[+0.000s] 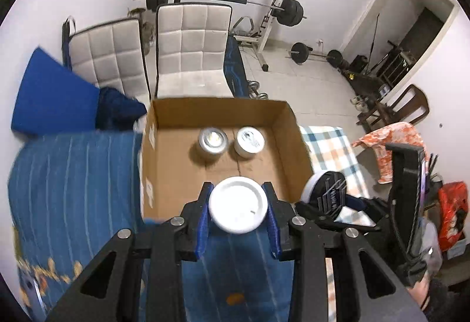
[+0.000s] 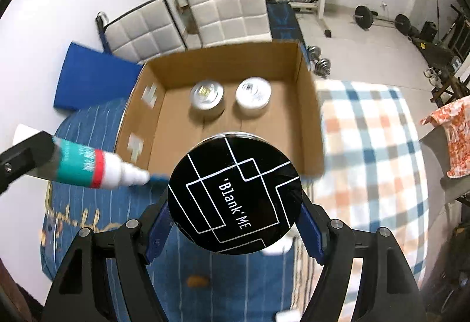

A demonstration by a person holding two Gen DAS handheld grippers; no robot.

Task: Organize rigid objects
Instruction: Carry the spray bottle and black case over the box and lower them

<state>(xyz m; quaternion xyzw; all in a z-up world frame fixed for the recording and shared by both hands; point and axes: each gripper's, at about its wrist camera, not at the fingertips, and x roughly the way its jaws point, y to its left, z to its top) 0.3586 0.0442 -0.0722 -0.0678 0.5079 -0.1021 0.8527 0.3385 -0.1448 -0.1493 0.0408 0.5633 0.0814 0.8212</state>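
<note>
The white-capped bottle [image 1: 238, 205] sat clamped between the blue pads of the left gripper [image 1: 238, 206], just short of the near wall of the cardboard box [image 1: 282, 119]; from that gripper's own camera only its round cap showed, the body hidden beneath, while the right wrist view gave a blurred side look at its teal and red label. The right gripper [image 2: 234, 203] held a black round tin [image 2: 234, 195] marked 'Blank'ME, also at the box's near wall, and the tin's lid covered that wall's middle and most of the fingers. Inside the box, toward its far wall, stood a silver can [image 1: 212, 140] and just beside it a white can [image 1: 249, 140], their tops glary and hard to read. The box rested on a blue striped bedspread [image 1: 73, 175], with a checked blanket [image 2: 370, 151] to the box's right, both smeared by motion blur.
</note>
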